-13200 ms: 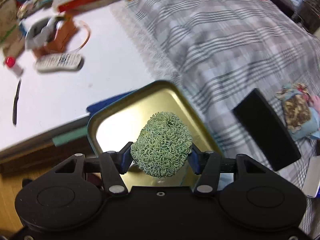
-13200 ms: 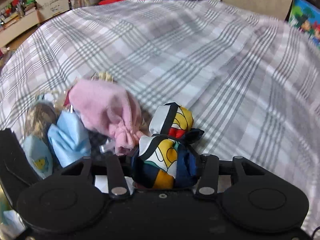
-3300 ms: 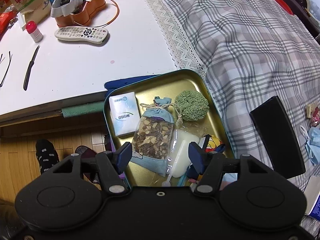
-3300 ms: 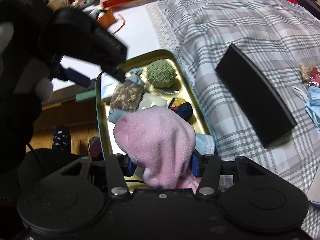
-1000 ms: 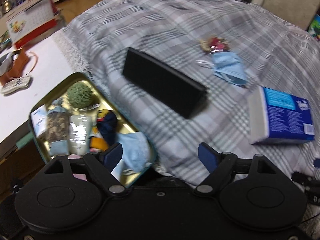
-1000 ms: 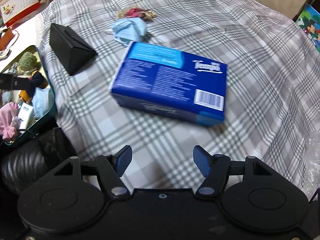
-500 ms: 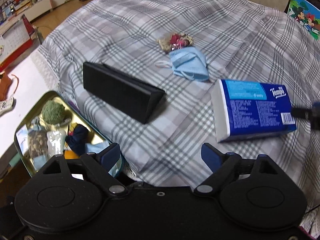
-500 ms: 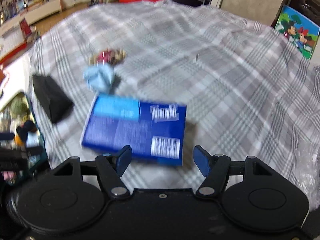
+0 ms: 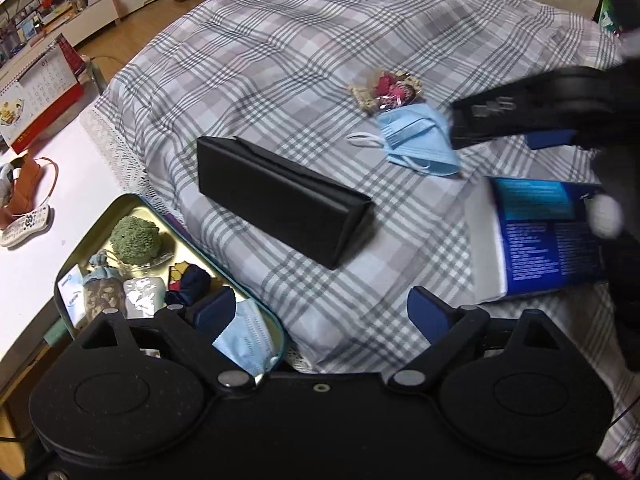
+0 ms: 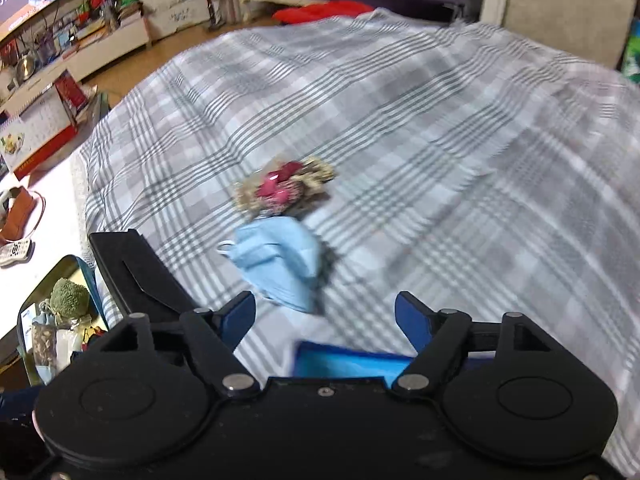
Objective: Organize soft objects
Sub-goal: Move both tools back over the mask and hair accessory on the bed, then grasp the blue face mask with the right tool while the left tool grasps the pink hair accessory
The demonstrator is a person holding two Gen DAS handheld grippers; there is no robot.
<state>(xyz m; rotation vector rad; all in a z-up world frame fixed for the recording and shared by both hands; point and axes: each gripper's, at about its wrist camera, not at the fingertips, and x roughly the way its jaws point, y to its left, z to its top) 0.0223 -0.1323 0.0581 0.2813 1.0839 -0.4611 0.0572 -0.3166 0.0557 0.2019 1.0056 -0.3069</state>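
The blue face mask [image 10: 280, 264] lies crumpled on the plaid bed [image 10: 440, 140], touching a dried-flower sachet [image 10: 284, 190] beyond it. It is judged light, limp and easily crushed; its bunched middle would be the best hold. The right tongs [image 10: 325, 320] are opening, empty, just before it. The left tongs [image 9: 322, 306] are also opening, empty, near the gold tray [image 9: 132, 200].

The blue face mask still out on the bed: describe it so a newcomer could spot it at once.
Start at the plaid bedspread and find the long black case lying across it. Beyond the case's far end lies the loose blue mask, crumpled, white ear loop showing. It touches a small sachet of dried pink flowers, unlike the other mask in the tin.
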